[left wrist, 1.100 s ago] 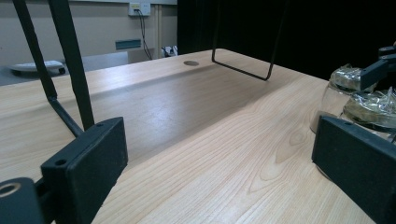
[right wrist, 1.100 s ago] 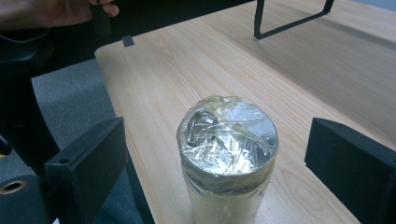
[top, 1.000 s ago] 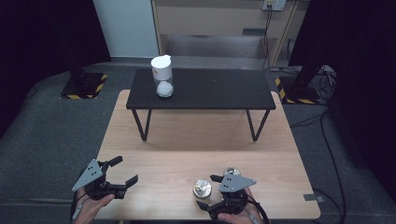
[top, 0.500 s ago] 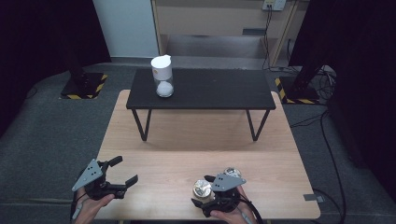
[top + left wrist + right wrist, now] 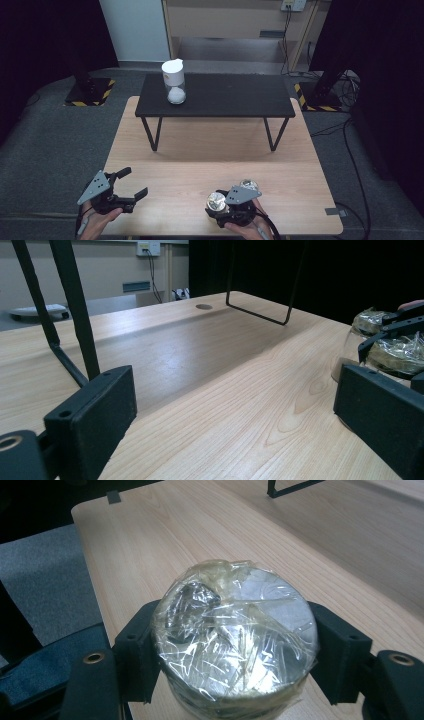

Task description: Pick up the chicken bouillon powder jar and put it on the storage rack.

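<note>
High view: your right gripper (image 5: 223, 210) has just closed its fingers around the near film-wrapped glass jar (image 5: 216, 201) at the light wooden bench's (image 5: 200, 165) front edge, so the pick is made. Your left gripper (image 5: 131, 186) rests wide open and empty.

Left gripper view: nothing between the fingers.

Right gripper view: both fingers (image 5: 137, 645) press the jar's sides; your hand is low and level.

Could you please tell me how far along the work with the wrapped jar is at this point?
Early stage. Done: the right tongs have just been closing and now clamp the film-wrapped jar from both sides. In hand: that jar stands on the wooden table, not yet lifted. The second wrapped jar sits close behind it. The left tongs are open and hold nothing. Left: probably lifting and moving the jar.
</note>
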The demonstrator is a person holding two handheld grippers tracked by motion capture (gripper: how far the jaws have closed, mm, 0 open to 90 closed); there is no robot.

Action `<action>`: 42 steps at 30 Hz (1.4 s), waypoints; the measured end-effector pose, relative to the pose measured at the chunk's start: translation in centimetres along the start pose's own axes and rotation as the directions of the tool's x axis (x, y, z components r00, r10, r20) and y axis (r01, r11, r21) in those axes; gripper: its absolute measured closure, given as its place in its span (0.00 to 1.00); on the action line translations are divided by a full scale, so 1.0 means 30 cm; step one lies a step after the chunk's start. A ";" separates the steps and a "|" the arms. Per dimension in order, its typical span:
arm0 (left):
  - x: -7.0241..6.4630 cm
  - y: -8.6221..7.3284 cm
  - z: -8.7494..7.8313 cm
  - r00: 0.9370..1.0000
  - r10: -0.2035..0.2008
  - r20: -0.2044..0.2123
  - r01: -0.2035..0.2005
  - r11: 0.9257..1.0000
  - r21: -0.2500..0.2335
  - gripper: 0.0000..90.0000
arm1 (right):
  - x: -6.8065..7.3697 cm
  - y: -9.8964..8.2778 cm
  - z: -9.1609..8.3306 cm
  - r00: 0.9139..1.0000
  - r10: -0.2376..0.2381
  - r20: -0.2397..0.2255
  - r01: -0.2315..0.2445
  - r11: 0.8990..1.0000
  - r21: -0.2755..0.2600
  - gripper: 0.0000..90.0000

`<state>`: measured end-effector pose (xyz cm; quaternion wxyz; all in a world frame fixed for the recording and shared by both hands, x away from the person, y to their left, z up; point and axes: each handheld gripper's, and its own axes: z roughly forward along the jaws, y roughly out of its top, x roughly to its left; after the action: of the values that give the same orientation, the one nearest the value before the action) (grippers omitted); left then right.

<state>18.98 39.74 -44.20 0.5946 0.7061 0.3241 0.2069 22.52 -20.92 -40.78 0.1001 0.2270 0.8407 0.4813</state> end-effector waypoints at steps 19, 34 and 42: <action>0.000 -0.001 0.000 1.000 0.001 -0.001 -0.001 1.000 0.000 0.03 | 0.009 0.010 -0.011 1.000 -0.025 0.011 0.025 1.000 -0.008 0.39; 0.000 0.000 0.000 1.000 0.001 -0.001 -0.001 1.000 0.000 0.03 | 0.006 0.054 -0.053 0.998 -0.059 -0.018 0.058 0.998 -0.028 0.39; 0.001 -0.001 0.000 1.000 0.000 -0.001 0.000 1.000 0.000 0.03 | -0.016 0.106 -0.096 0.996 -0.076 -0.037 0.075 0.997 -0.034 0.39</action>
<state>18.99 39.75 -44.23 0.5946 0.7060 0.3241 0.2073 22.73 -21.97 -36.60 0.1057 0.1841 0.8424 0.4952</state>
